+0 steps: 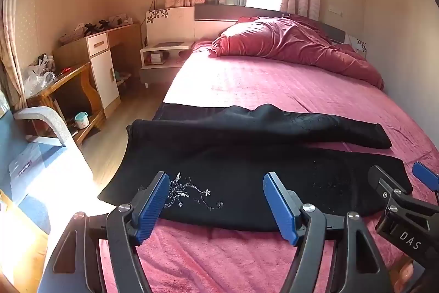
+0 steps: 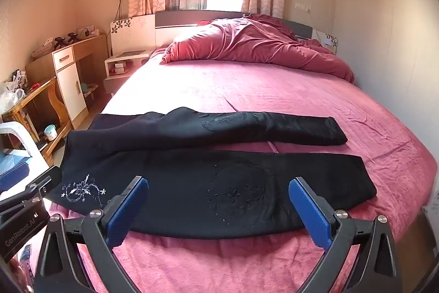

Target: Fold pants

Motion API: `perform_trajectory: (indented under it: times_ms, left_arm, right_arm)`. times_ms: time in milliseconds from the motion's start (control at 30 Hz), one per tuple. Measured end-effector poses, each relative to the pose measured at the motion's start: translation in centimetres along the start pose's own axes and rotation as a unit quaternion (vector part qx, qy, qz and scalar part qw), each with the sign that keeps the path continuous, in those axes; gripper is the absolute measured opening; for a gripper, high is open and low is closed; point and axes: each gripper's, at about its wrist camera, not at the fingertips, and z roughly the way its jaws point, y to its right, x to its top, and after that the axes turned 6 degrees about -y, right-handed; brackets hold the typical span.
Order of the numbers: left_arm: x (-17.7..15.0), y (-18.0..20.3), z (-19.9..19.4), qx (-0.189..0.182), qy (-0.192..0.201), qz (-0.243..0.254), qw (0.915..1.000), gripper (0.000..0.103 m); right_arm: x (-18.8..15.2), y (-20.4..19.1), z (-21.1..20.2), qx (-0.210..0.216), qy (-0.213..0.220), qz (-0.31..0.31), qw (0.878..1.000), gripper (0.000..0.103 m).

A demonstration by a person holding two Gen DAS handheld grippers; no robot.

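Left wrist view first: I see my left gripper [image 1: 216, 206] with its two blue pads [image 1: 152, 206] standing apart and nothing between them. It hangs above the near edge of the black pants [image 1: 247, 183], which lie across the pink bed [image 1: 274, 84] from left to right. The waist is at the left edge of the bed and the two legs go to the right, a little spread from each other. The near leg lies flat and has a white flower embroidery [image 1: 189, 194] near the hip, just past my left pad. The far leg [image 1: 301, 125] is a bit bumpy. At the right border I see part of my right gripper [image 1: 403, 183], close over the end of the near leg. A red duvet [image 1: 288, 43] is heaped at the head of the bed.

Right wrist view: my right gripper [image 2: 218, 210] is wide apart and empty, above the lower part of the near leg of the pants [image 2: 178, 197]. A round stitched patch [image 2: 241, 195] shows between the pads. The left gripper [image 2: 33, 183] comes in at the left border, beside the flower embroidery [image 2: 82, 190]; I cannot tell its state from here
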Motion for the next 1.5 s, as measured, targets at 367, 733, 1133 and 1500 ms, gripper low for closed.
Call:
perform_trajectory:
  times_ms: [367,733,1133,1500]
  left_arm:
    - [-0.2,-0.6,0.8,0.009,-0.017,-0.008,0.9998,0.073]
    - [-0.5,-1.0,1.6,0.018,-0.025,-0.013,0.9994,0.073]
    - [-0.4,-1.1,1.4,0.021,-0.025,-0.017,0.9993,0.073]
    - [-0.3,-1.2,1.3,0.022,-0.023,-0.020,0.9993,0.073]
  right_arm:
    - [-0.7,0.5,1.0,-0.006,-0.007,-0.002,1.000,0.103]
    - [-0.8,0.7,1.3,-0.002,-0.012,0.001,1.000,0.103]
    - [-0.8,0.7,1.3,-0.003,-0.008,0.000,1.000,0.103]
    - [-0.9,0.8,1.4,-0.001,-0.009,0.002,1.000,0.103]
